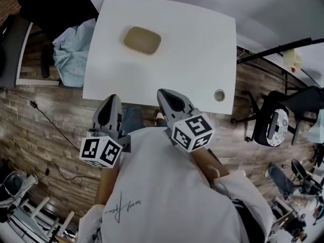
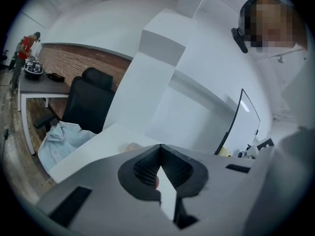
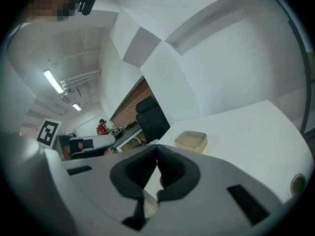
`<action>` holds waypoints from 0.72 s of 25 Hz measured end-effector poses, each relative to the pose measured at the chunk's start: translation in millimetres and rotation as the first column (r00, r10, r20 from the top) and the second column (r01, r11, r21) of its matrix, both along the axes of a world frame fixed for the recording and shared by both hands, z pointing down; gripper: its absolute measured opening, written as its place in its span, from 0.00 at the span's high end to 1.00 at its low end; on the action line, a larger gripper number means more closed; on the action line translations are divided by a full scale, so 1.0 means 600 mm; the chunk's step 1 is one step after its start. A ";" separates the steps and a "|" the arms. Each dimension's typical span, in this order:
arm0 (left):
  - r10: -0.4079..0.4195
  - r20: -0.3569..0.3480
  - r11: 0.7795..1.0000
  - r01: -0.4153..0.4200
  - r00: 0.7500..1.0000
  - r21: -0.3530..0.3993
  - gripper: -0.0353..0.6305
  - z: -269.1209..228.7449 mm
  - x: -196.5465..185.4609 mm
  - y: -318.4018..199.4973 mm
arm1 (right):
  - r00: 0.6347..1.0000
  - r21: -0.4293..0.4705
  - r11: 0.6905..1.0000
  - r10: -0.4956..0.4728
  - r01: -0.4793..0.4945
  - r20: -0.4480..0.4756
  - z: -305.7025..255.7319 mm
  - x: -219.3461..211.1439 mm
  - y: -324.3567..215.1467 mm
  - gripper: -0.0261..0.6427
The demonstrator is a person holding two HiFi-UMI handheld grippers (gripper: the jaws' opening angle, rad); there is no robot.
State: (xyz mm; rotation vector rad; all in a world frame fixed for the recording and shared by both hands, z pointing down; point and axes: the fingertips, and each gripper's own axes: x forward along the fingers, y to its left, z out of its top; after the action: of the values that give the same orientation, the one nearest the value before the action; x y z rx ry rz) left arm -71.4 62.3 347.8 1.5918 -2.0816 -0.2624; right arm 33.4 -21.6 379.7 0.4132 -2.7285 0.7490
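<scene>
both my left tongs (image 1: 112, 99) and right tongs (image 1: 163, 92) are closed on nothing, short of the near edge of the table (image 1: 202, 59), so reaching unopened for the tan container (image 1: 142, 40) in its far left part would likely shove it toward the far edge.

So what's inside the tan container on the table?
The container shows only an even tan top; whether that is a lid or the contents can't be told.

The tan rounded plastic container (image 1: 143, 40) sits far-left on the white square table (image 1: 192, 59). A crumpled pale-blue cloth (image 1: 73, 49) lies left of the table, perhaps on a chair.
</scene>
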 end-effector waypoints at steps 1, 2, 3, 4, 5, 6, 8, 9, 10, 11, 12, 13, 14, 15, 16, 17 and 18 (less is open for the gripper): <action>0.015 0.000 1.000 -0.015 1.000 -0.001 0.94 0.000 -0.008 -0.010 | 1.000 -0.005 1.000 0.011 -0.011 -0.003 0.001 -0.007 -0.006 0.94; 0.030 0.000 1.000 -0.030 1.000 -0.002 0.94 0.000 -0.016 -0.019 | 1.000 -0.010 1.000 0.024 -0.024 -0.006 0.003 -0.013 -0.012 0.94; 0.046 -0.001 0.999 -0.046 0.999 -0.003 0.94 0.001 -0.023 -0.028 | 0.999 -0.011 0.999 0.036 -0.036 -0.012 0.004 -0.019 -0.018 0.94; 0.062 -0.004 0.998 -0.062 0.998 -0.005 0.94 0.002 -0.030 -0.038 | 0.999 -0.006 0.999 0.049 -0.049 -0.020 0.005 -0.025 -0.025 0.94; 0.079 -0.007 0.997 -0.079 0.997 -0.007 0.94 0.004 -0.038 -0.047 | 0.998 0.004 0.998 0.062 -0.062 -0.028 0.005 -0.031 -0.031 0.94; 0.097 -0.010 0.995 -0.097 0.995 -0.008 0.94 0.006 -0.046 -0.056 | 0.997 0.015 0.997 0.073 -0.073 -0.035 0.006 -0.038 -0.037 0.94; 0.134 -0.020 0.991 -0.134 0.991 -0.009 0.94 0.010 -0.062 -0.072 | 0.994 0.018 0.995 0.098 -0.097 -0.043 0.008 -0.054 -0.047 0.94; 0.153 -0.025 0.988 -0.153 0.988 -0.009 0.94 0.012 -0.070 -0.079 | 0.993 0.014 0.994 0.112 -0.112 -0.047 0.010 -0.061 -0.050 0.94; 0.173 -0.029 0.985 -0.173 0.984 -0.010 0.94 0.013 -0.077 -0.085 | 0.990 0.011 0.992 0.129 -0.128 -0.052 0.012 -0.068 -0.054 0.94; 0.193 -0.032 0.981 -0.193 0.981 -0.012 0.94 0.014 -0.084 -0.090 | 0.987 0.015 0.989 0.146 -0.146 -0.060 0.014 -0.074 -0.058 0.94; 0.213 -0.034 0.977 -0.213 0.977 -0.013 0.94 0.014 -0.091 -0.097 | 0.984 0.025 0.986 0.164 -0.163 -0.069 0.015 -0.080 -0.061 0.94; 0.232 -0.036 0.972 -0.233 0.972 -0.015 0.94 0.015 -0.098 -0.103 | 0.980 0.039 0.983 0.182 -0.180 -0.078 0.016 -0.085 -0.065 0.94; 0.250 -0.038 0.968 -0.251 0.967 -0.016 0.94 0.016 -0.104 -0.109 | 0.977 0.050 0.980 0.198 -0.195 -0.084 0.017 -0.090 -0.068 0.94; 0.268 -0.040 0.963 -0.269 0.963 -0.016 0.94 0.017 -0.111 -0.115 | 0.973 0.054 0.976 0.213 -0.209 -0.087 0.018 -0.096 -0.069 0.94; 0.285 -0.040 0.958 -0.286 0.958 -0.015 0.94 0.017 -0.116 -0.121 | 0.970 0.052 0.974 0.226 -0.222 -0.089 0.020 -0.102 -0.070 0.94; 0.304 -0.036 0.953 -0.304 0.952 -0.013 0.94 0.016 -0.120 -0.127 | 0.967 0.049 0.971 0.238 -0.235 -0.091 0.022 -0.107 -0.070 0.94; 0.324 -0.032 0.946 -0.325 0.945 -0.010 0.94 0.016 -0.123 -0.133 | 0.963 0.049 0.967 0.253 -0.249 -0.094 0.023 -0.111 -0.071 0.94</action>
State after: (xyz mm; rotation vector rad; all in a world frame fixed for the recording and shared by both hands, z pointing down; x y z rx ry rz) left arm -145.3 -17.5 357.2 1.8757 -1.7573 -0.1522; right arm -33.2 -64.2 393.5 0.7956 -2.6284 0.7179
